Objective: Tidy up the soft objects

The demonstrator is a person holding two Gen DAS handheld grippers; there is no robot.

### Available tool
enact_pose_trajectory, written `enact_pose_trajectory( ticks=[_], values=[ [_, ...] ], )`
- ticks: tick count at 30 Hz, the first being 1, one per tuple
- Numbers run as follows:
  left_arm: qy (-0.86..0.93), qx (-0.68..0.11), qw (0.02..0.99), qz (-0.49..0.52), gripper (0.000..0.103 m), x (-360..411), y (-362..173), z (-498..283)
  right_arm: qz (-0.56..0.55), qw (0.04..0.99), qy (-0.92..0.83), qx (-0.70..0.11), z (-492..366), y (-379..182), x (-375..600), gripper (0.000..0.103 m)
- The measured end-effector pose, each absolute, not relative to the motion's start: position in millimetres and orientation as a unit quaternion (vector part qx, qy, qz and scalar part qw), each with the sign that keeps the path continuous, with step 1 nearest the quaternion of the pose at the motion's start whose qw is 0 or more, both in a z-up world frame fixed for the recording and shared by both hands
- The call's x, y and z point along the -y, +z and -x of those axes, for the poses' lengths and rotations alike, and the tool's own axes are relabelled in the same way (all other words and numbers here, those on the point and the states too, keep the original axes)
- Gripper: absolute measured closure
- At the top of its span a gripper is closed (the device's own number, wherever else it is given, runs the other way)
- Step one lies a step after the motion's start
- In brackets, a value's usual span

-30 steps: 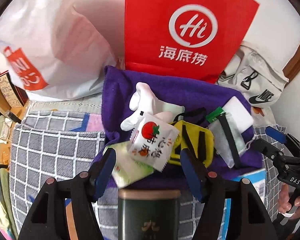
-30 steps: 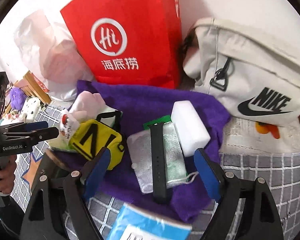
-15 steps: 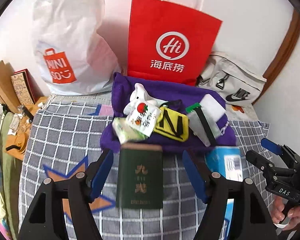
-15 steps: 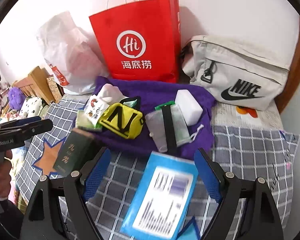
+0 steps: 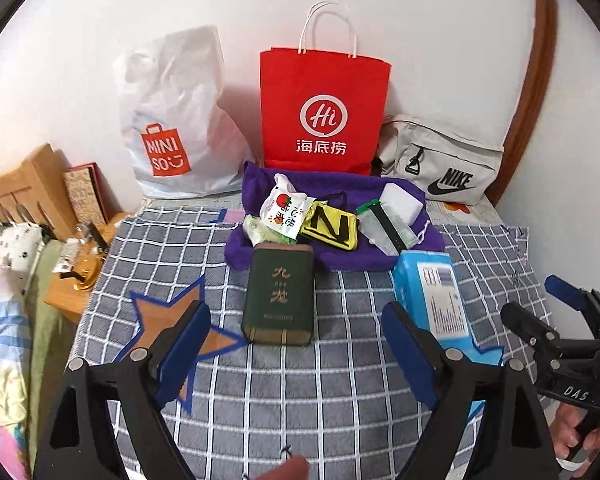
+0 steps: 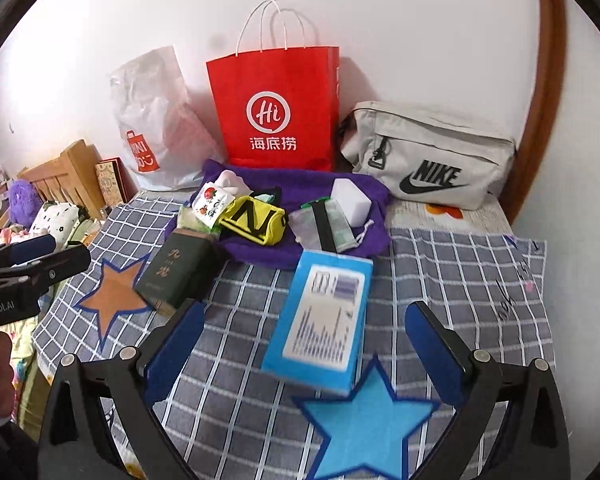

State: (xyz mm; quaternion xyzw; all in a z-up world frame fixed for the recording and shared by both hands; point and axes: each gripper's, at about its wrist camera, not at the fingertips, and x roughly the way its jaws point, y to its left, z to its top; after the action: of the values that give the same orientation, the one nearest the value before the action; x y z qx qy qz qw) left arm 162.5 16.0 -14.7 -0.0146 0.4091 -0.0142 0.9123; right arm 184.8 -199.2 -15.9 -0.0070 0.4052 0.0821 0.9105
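So both grippers have pulled way back in the last second — they were right over the pile, and now the whole bed is in view. Left gripper (image 5: pixel 296 344) is spread wide with nothing in it, same for the right gripper (image 6: pixel 304 340).

The soft stuff sits bunched on the purple cloth (image 5: pixel 340 258) up by the wall: snack pack (image 5: pixel 285 211), yellow pouch (image 5: pixel 332 227), a grey pouch (image 5: pixel 384 229) with a black strap across it, and a white block (image 5: pixel 402 200). Nothing there seems to have shifted. The green box (image 5: pixel 279 294) and blue box (image 5: pixel 434 294) lie on the checked blanket (image 5: pixel 300 392), just in front of the cloth. Behind it all stand the red bag (image 5: pixel 324 112), white bag (image 5: pixel 176 120) and grey bag (image 5: pixel 440 160).

My read: pulling back empty fits either sizing up the pile or being done with it — can't tell which.
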Motion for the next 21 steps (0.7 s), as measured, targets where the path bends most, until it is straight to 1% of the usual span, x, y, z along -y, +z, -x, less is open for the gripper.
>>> enact_pose_trajectory(
  ticks=[4,10,21],
  values=[
    [-0.01,-0.401,0.916,-0.001,0.012,-6.0,-14.2,-136.0,-0.004,0.915,0.072,-0.396,-154.0,-12.3,205.2,0.003],
    [-0.008,-0.39,0.921,-0.002,0.012,1.9,-15.6,-105.8,0.008,0.92,0.057,-0.388,-119.3,-8.6,209.3,0.004],
    [-0.01,-0.372,0.928,0.019,0.012,6.0,-11.0,-74.9,0.003,0.928,0.047,-0.37,-85.2,-1.8,217.1,0.004]
  ],
)
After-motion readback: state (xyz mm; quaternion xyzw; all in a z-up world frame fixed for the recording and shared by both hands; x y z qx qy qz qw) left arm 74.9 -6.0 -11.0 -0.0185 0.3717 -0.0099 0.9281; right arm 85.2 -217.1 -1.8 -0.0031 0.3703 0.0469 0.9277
